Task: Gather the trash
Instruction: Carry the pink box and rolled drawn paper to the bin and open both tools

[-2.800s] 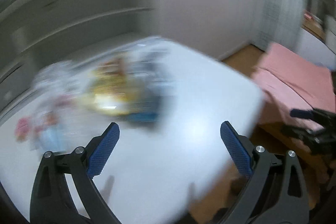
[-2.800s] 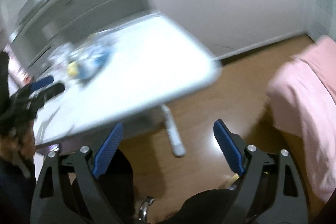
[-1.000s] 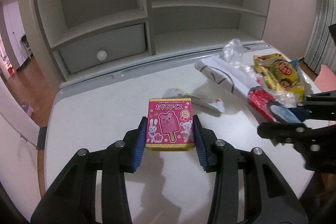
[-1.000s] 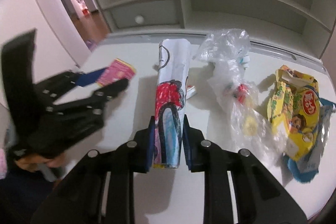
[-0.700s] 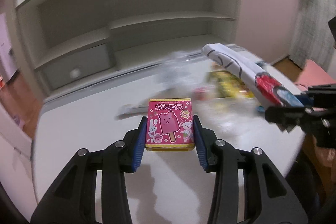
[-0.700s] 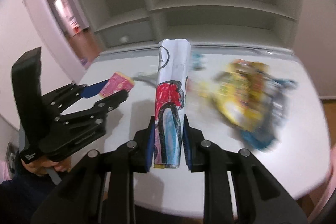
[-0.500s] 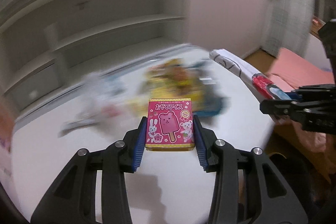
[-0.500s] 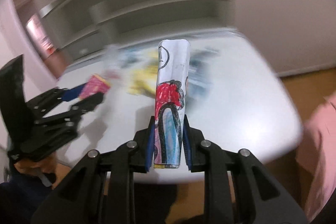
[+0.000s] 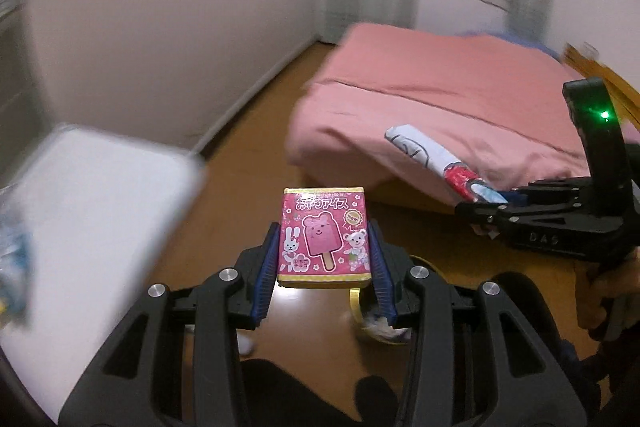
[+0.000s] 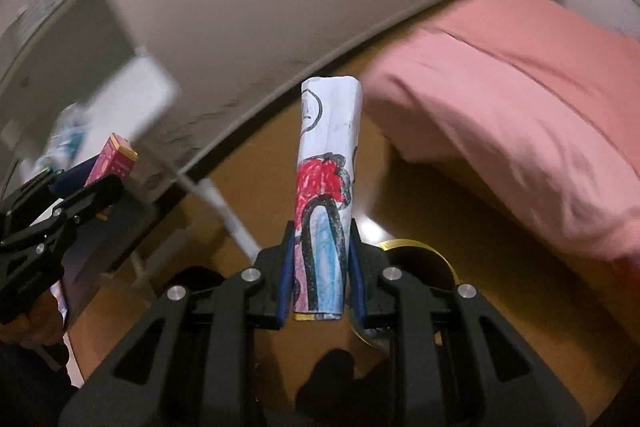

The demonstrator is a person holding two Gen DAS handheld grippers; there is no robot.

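The left tongs [image 9: 323, 259] pinch a pink ice-cream snack box [image 9: 323, 235] by its two sides, and the right tongs [image 10: 320, 267] pinch a rolled paper drawing [image 10: 326, 195] near its lower end. Both are over the wooden floor [image 9: 256, 195], above a gold-rimmed bin [image 10: 420, 251] that is mostly hidden. The long roll may catch on the rim and fall beside the bin, because its far end sticks out a long way.

A: Background check?
B: Pink blanket [image 9: 448, 107] draped over a bed, right side. Wood floor [image 9: 248, 163] below it, white wall [image 9: 160, 7] behind.
A: Left side?
B: White desk [image 9: 100, 195], blurred, 1 corner toward the floor; its white leg [image 10: 224, 211] shows in the right wrist view.
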